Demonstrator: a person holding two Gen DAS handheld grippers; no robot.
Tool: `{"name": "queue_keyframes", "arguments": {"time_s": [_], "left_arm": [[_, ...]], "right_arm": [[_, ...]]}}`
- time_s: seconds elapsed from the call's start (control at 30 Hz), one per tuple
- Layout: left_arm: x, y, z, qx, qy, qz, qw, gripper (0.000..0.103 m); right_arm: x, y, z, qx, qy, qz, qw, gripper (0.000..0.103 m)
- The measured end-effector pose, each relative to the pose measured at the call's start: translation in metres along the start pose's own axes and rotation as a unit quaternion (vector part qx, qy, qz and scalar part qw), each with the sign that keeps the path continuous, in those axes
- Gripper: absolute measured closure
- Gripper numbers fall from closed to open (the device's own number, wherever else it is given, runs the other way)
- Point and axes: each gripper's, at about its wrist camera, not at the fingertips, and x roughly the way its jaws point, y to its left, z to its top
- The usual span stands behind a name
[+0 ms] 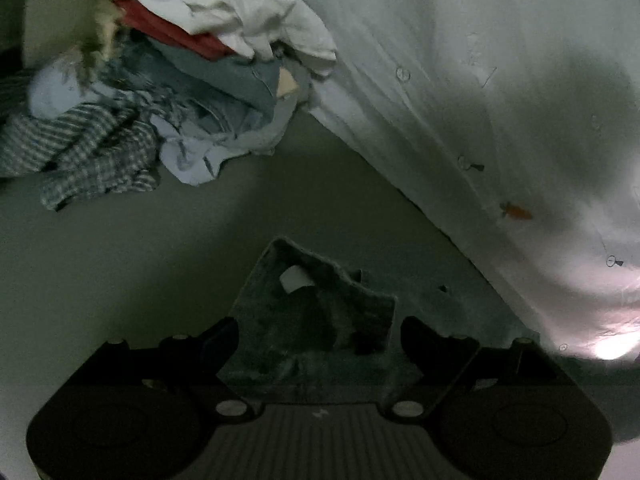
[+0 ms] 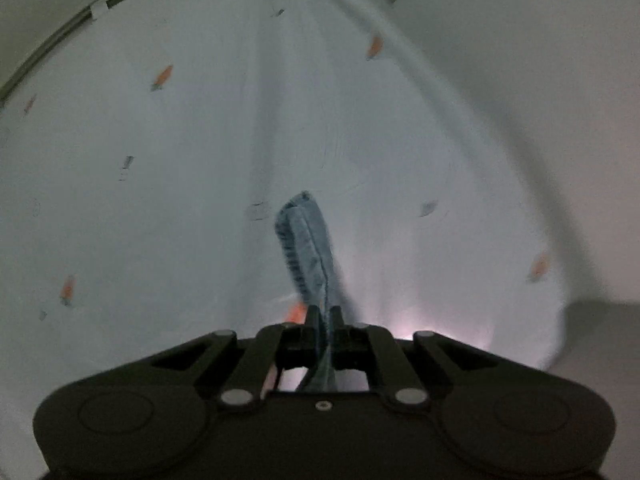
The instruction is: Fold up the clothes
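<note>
- White thin-cotton garment with small orange carrot prints and clear buttons (image 1: 460, 92): lifted, hanging as a broad draped sheet across the right side of the left wrist view and filling most of the right wrist view (image 2: 200, 200). Button placket runs diagonally, lower edge trails toward the bench.
- Right tool (image 2: 322, 320): pressed together, pinching a faded blue denim-like strip with dark stitching (image 2: 306, 240) that sticks up past the tips. Cannot tell if the strip is trim of the white garment or a separate piece, nor if any white cloth is caught with it.
- Left tool (image 1: 320, 332): spread wide, holding nothing, hovering over a dark grey-green fuzzy cloth with a white tag (image 1: 312, 316) lying flat on the pale grey bench (image 1: 140, 260).
- Far left on the bench: pile of unfolded clothes, white, red, blue and checked grey fabrics (image 1: 160, 80), near the hanging garment's edge.
- Risk: only one pinch point, so the garment could twist or slide out if the strip slips.
- Risk: the trailing hem could drag into the pile or snag the fuzzy cloth.
- Risk: the left tool could grab the fuzzy cloth instead of the garment edge, as it sits right between the jaws.
- Dim light, right view blurred, so seams are hard to pick out.
</note>
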Motion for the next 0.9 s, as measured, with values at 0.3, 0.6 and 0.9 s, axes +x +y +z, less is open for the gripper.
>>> {"name": "queue_keyframes", "arguments": {"time_s": [0.3,0.6,0.9], "left_arm": [[-0.035,-0.002,-0.061,0.033,0.006,0.028,0.999,0.015],[-0.038,-0.01,-0.087,0.055,0.024,0.071,0.9957,0.015],[-0.057,0.024,-0.099,0.025,0.012,0.136,0.9903,0.015]], "right_arm": [[-0.083,-0.173,-0.097,-0.012,0.164,-0.276,0.947,0.099],[-0.133,-0.25,-0.135,0.048,0.24,-0.315,0.917,0.099],[-0.13,-0.275,-0.166,0.106,0.274,-0.342,0.892,0.079]]}}
